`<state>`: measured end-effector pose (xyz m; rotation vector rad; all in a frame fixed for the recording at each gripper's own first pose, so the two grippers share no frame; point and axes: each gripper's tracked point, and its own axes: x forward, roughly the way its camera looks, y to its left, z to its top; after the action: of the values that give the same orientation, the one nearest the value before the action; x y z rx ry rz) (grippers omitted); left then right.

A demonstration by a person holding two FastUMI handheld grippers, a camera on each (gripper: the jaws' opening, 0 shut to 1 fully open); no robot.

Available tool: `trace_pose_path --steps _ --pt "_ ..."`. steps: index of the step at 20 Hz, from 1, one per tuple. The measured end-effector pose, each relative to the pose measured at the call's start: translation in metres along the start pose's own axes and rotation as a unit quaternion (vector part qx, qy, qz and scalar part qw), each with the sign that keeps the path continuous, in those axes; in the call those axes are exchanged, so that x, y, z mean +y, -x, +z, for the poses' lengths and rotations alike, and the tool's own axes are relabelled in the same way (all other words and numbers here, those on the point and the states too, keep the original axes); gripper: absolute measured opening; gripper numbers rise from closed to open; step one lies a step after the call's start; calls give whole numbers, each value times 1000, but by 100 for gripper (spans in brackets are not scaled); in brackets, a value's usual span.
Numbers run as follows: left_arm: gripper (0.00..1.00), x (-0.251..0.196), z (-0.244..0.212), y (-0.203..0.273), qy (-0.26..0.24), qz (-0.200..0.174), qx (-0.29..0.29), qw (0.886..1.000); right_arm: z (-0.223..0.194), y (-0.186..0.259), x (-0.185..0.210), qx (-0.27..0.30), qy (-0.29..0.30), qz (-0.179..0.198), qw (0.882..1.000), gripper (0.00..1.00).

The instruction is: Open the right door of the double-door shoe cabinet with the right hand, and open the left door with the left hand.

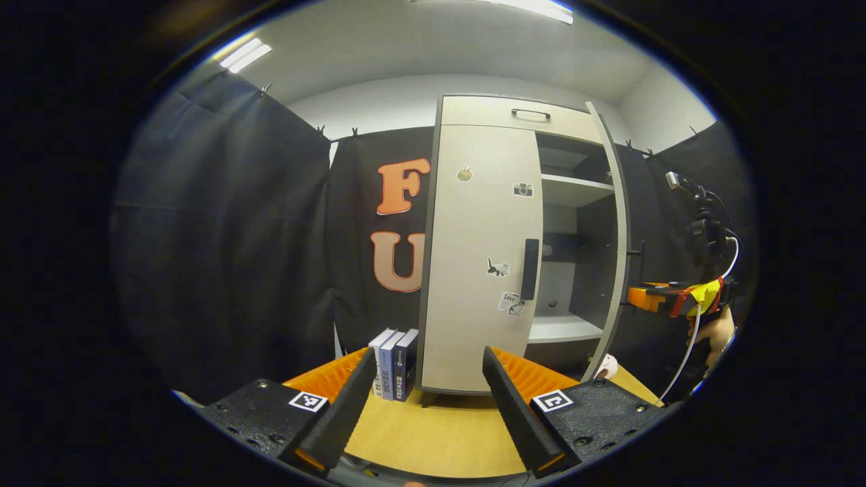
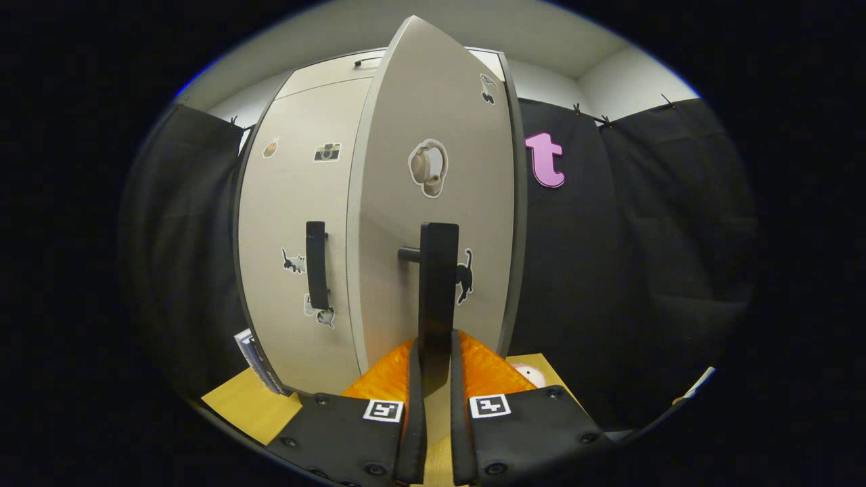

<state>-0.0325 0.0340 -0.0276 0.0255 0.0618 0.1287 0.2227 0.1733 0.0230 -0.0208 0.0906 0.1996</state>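
Observation:
The tall pale shoe cabinet (image 1: 473,108) stands on a wooden table. Its left door (image 1: 473,223) is closed, with a dark vertical handle (image 1: 530,269) at its right edge. My left gripper (image 1: 426,406) hangs open in front of that door, well short of it and holding nothing. The right door (image 2: 433,122) has swung out partway. In the left gripper view the right door (image 1: 612,223) appears edge-on, baring the shelves (image 1: 575,182). My right gripper (image 2: 434,352) is shut on the right door's handle (image 2: 438,270). From the left I see the right gripper (image 1: 639,297) and the hand (image 1: 717,335) holding it.
Three books (image 1: 394,365) stand upright against the cabinet's left side. A small pale round object (image 1: 607,367) lies on the table (image 1: 433,433) below the open door. A drawer with a handle (image 1: 530,113) tops the cabinet. Black cloth walls close in around the booth.

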Motion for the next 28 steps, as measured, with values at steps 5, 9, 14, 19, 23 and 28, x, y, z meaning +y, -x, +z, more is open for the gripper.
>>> trace_pose_path --steps 5,9,14,19,23,28 --pt "95 -17 0 -8 -2 0 0 1000 -1 6 -9 -2 -1 8 1000 22" --pt "95 -35 0 -16 1 0 2 1000 0 9 -21 -7 4 -2 1000 22" --pt "92 -62 0 -26 2 -2 6 1000 -2 11 -35 1 9 -7 1000 22" --pt "95 -84 0 -36 2 -3 10 1000 -4 8 -52 2 1 -24 1000 17" --pt "92 -97 -3 -43 5 -6 15 1000 -4 14 -65 7 -15 -33 999 8" --pt "95 -106 0 -54 0 -6 15 1000 -3 14 -66 5 -27 -24 999 8"
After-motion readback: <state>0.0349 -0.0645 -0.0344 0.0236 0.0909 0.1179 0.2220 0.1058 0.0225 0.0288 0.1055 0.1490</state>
